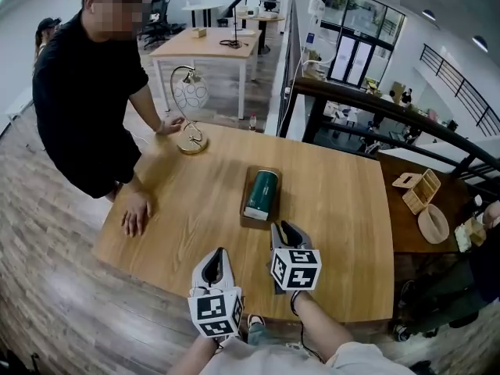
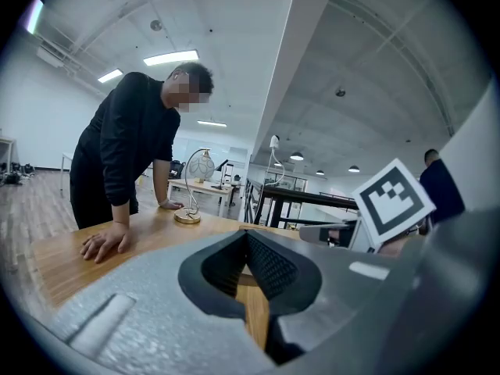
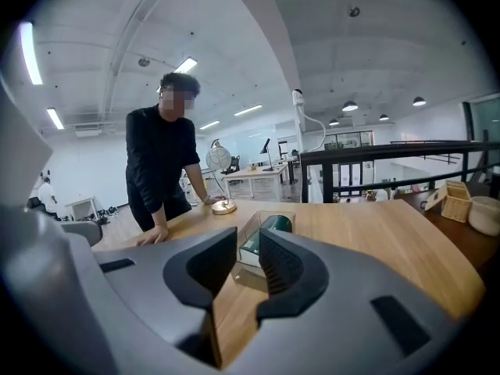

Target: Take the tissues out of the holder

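The left gripper (image 1: 218, 253) hangs over the near edge of the desk (image 1: 336, 233) at about seven o'clock from the holder. Its own view shows the jaws closed tip to tip with nothing between them. It looks parked in reserve, probably to steady the holder later.

The holder (image 1: 245, 212), a clear open-topped box, lies in the middle of the desk with its long side running toward twelve o'clock. The tissues (image 1: 261, 191), a dark green pack, lie inside it, and nothing has been taken out yet.

The right gripper (image 1: 283, 227) is just off the holder's near end, at five o'clock from it. It points low and forward, so the pack sits right on its line. Its jaws stand a little apart and empty. The right gripper view looks through that gap to the holder's near wall and the green pack behind it, which suggests this hand is lining up for the grasp.

Around them, a person in black (image 1: 86, 92) leans in at ten o'clock, with one hand (image 1: 137, 213) flat on the desk and the other beside a lamp (image 1: 189, 116) with a gold base at eleven o'clock. All of these are well apart from the holder.

At three o'clock a darker side table carries a wooden basket (image 1: 420, 190) and a pale bowl (image 1: 433, 225), also out of the way.

Nothing lies between the right gripper and the holder. The near wall is the only obstacle, so I judge the jaws must come over its rim and open wider than they stand now.
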A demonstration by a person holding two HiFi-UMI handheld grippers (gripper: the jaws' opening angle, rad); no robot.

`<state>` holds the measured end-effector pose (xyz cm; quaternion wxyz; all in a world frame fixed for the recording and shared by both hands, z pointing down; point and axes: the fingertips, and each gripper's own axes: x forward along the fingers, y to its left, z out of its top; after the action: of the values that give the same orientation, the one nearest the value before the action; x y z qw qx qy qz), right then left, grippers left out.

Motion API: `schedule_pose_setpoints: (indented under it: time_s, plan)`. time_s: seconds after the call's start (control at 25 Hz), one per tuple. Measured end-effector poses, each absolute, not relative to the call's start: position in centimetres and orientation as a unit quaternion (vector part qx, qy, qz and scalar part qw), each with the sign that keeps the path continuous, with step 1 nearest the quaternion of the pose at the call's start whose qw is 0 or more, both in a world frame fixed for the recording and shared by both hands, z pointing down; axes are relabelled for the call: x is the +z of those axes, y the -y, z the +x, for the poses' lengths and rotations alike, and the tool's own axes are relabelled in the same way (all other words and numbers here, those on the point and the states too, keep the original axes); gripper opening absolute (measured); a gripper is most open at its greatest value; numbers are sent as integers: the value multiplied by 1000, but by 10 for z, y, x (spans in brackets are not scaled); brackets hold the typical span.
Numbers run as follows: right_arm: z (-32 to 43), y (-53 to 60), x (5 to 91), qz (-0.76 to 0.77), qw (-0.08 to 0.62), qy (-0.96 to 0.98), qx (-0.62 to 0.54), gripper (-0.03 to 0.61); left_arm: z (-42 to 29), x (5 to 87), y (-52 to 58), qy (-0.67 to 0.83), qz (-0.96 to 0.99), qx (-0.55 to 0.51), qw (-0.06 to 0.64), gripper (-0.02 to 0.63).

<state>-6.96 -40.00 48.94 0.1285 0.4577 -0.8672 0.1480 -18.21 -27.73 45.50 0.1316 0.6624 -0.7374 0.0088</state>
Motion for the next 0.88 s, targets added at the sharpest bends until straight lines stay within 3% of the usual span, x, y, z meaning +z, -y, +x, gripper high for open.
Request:
schedule_pose_setpoints:
  time_s: [0.88]
  plan:
    - [-132,501,544,449,227,848,169,220,-228,490,308,761,630,16,153,-8]
